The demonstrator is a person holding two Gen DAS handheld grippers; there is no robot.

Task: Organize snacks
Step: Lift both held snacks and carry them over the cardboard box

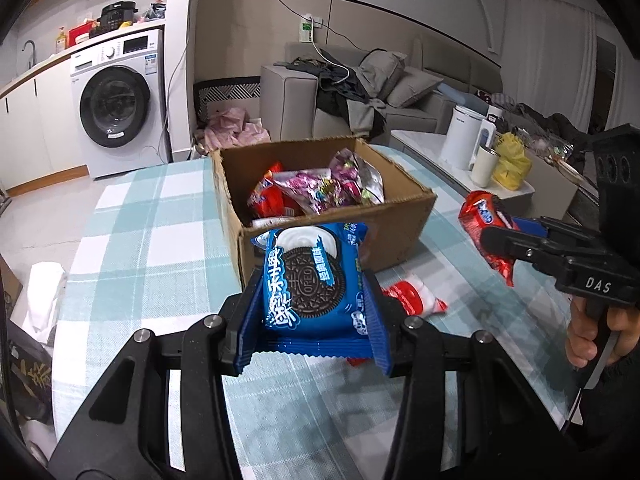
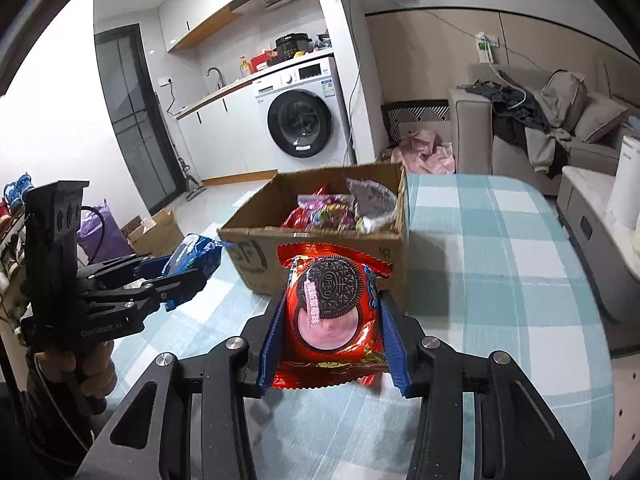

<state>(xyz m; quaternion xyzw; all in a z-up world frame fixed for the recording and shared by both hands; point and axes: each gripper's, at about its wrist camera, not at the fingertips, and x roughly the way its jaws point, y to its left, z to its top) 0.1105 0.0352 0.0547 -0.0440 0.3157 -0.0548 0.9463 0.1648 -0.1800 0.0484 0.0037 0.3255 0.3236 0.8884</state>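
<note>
Each claw grips an Oreo pack [image 1: 308,280] near box [image 1: 400,220]

From my left camera, the blue pack [image 1: 310,284] between my fingers hides the near wall of the box [image 1: 404,224] beyond the fingertips, and part of a red-and-white packet [image 1: 412,298] lying just right of them. Its print is covered, so I cannot tell what it is. The snacks [image 1: 320,188] deep in the box overlap; I cannot count them.

From my right camera, the red pack [image 2: 332,312] between my fingers covers the box front. Left of my fingers, the other gripper's fingers hide most of the blue pack. The hand [image 2: 86,364] under it is cut off by the dark lens rim.
</note>
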